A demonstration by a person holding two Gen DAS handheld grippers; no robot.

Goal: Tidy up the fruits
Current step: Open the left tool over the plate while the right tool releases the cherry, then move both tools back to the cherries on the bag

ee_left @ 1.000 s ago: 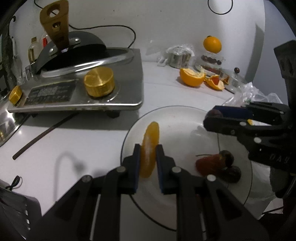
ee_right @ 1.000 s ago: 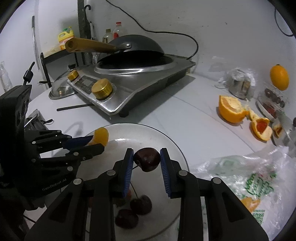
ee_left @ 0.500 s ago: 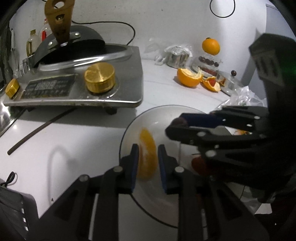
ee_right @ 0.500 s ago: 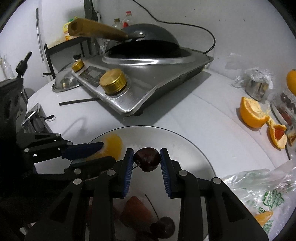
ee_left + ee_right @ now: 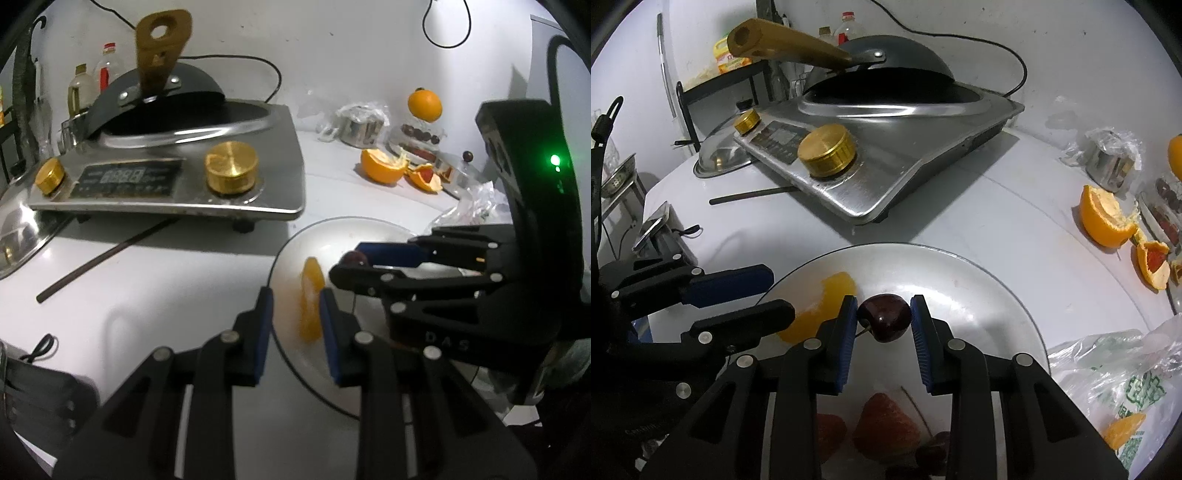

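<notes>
L gripper with its blue pads spread apart, jaws having just been opening; orange segment stands between them on the glass plate, a clear gap on its L side, contact on the R side not resolvable. In the R wrist view the same segment lies on the plate at approx. 10 o'clock, free of the L pads. R gripper pinches a dark cherry between both pads, held above the plate's centre. Strawberry and further cherries sit at the plate's 6 o'clock edge. Off-plate: cooker w/ wok at 12 o'clock; orange peel at 3 o'clock; plastic bag at 4 o'clock; whole orange beyond the peel.
</notes>
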